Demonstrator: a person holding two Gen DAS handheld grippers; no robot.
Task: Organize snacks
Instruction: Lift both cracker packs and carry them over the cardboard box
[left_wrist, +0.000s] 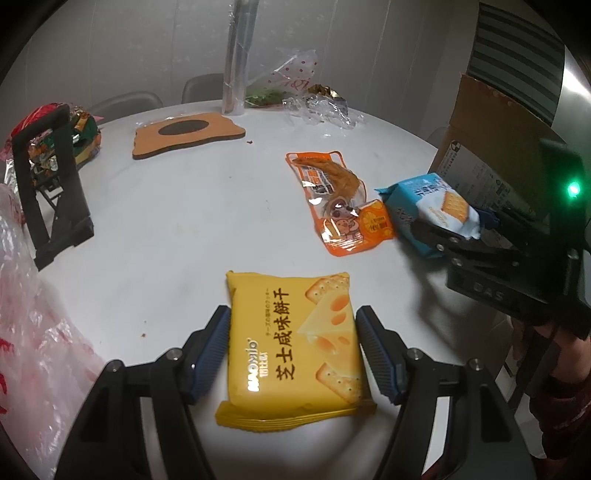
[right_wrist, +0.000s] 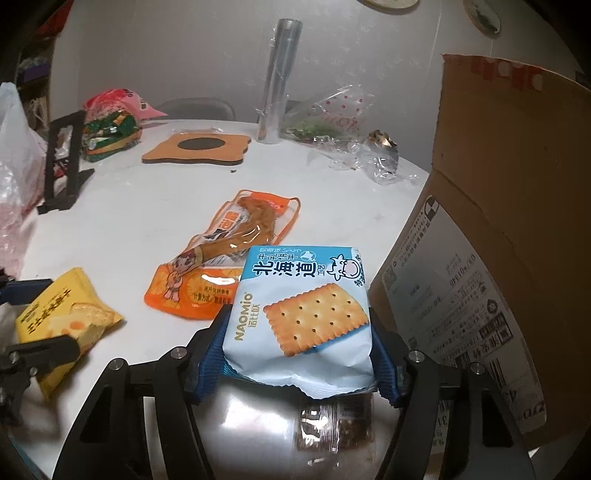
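A yellow cheese cracker pack (left_wrist: 295, 347) lies on the white table between the fingers of my left gripper (left_wrist: 293, 325); the pads sit at its sides with a thin gap on each side, and it looks open. The same pack shows in the right wrist view (right_wrist: 62, 325). My right gripper (right_wrist: 299, 321) is shut on a blue milk cracker pack (right_wrist: 303, 317) and holds it tilted above the table; it also shows in the left wrist view (left_wrist: 430, 210). An orange chicken-leg snack pouch (left_wrist: 340, 203) lies between the two packs; it also shows in the right wrist view (right_wrist: 221, 254).
An open cardboard box (right_wrist: 498, 229) stands at the right table edge. A black stand (left_wrist: 48, 184), wrapped snacks (left_wrist: 79, 136), a cork mat (left_wrist: 188, 133), a foil roll (left_wrist: 236, 59) and crumpled plastic (left_wrist: 325, 110) sit further back. Plastic bags (left_wrist: 33, 332) lie left.
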